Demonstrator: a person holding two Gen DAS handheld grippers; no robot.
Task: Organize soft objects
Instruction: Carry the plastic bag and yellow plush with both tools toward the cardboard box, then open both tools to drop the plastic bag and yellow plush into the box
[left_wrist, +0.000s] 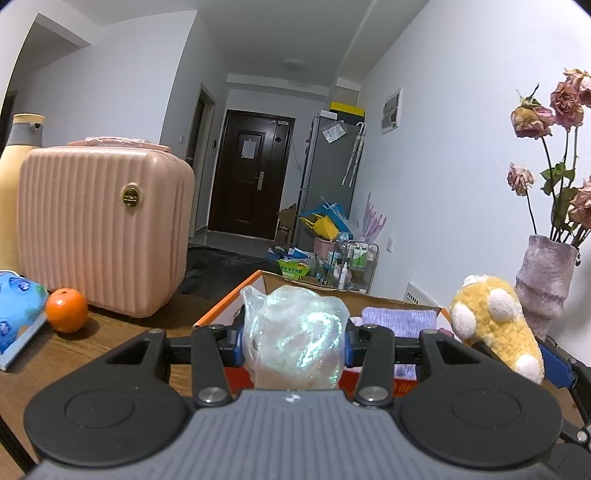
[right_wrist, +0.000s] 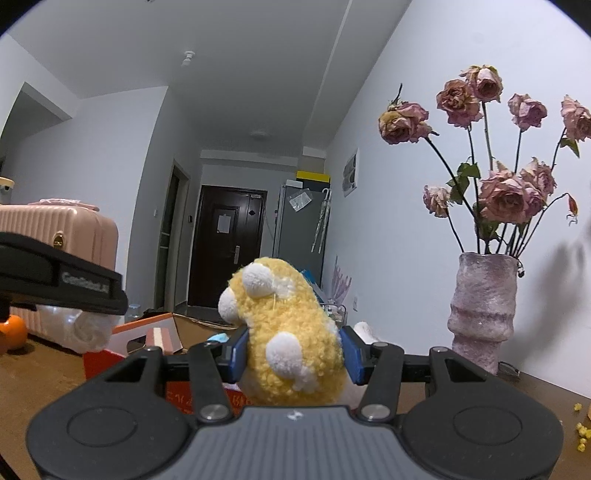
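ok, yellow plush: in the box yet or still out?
Out. The yellow plush is clamped in the right tool, held above the cardboard box.

A ribbed pink suitcase (left_wrist: 105, 229) stands on the wooden tabletop (left_wrist: 110, 343), with an orange (left_wrist: 67, 310) just beside its lower left corner. At the right, a mauve vase (right_wrist: 482, 314) holds dried pink roses (right_wrist: 506, 195). Down the hallway are a dark door (left_wrist: 249, 177) and a grey fridge (left_wrist: 328, 173)
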